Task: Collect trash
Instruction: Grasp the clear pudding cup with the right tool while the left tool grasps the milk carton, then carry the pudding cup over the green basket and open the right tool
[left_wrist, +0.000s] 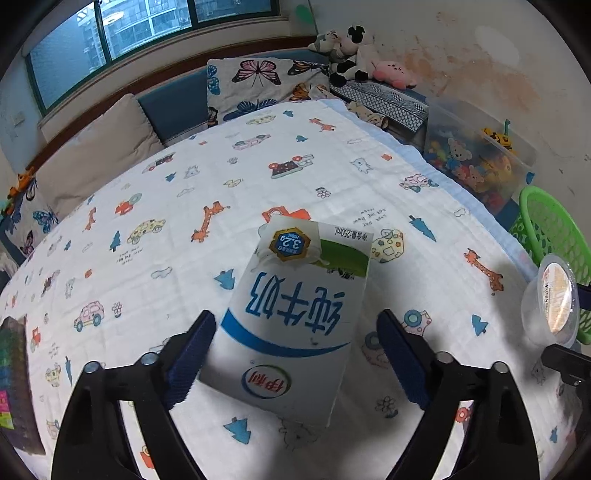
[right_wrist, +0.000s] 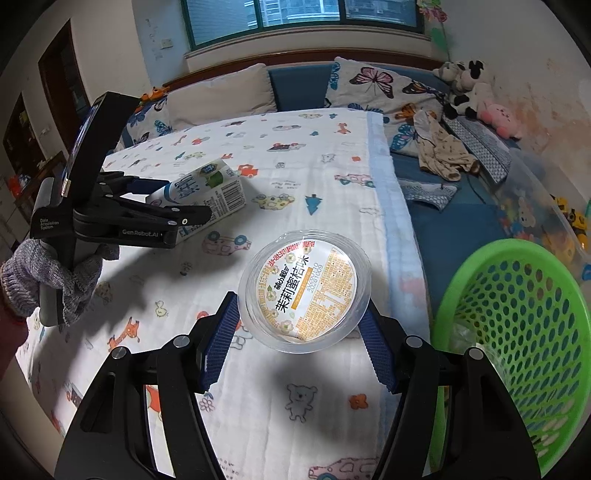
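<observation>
Left wrist view: our left gripper (left_wrist: 295, 350) straddled a milk carton (left_wrist: 295, 314) lying on the patterned quilt (left_wrist: 184, 221), its jaws spread wide; the left pad sat just beside the carton, the right pad stood clear of it, so nothing was gripped. Right wrist view: our right gripper (right_wrist: 299, 332) clasped a clear plastic cup (right_wrist: 304, 291) with a printed lid, held above the quilt's edge. Beside it stood a green basket (right_wrist: 517, 332), near the cup but apart. A knitted sleeve (right_wrist: 48, 280) showed behind the left gripper's handle.
</observation>
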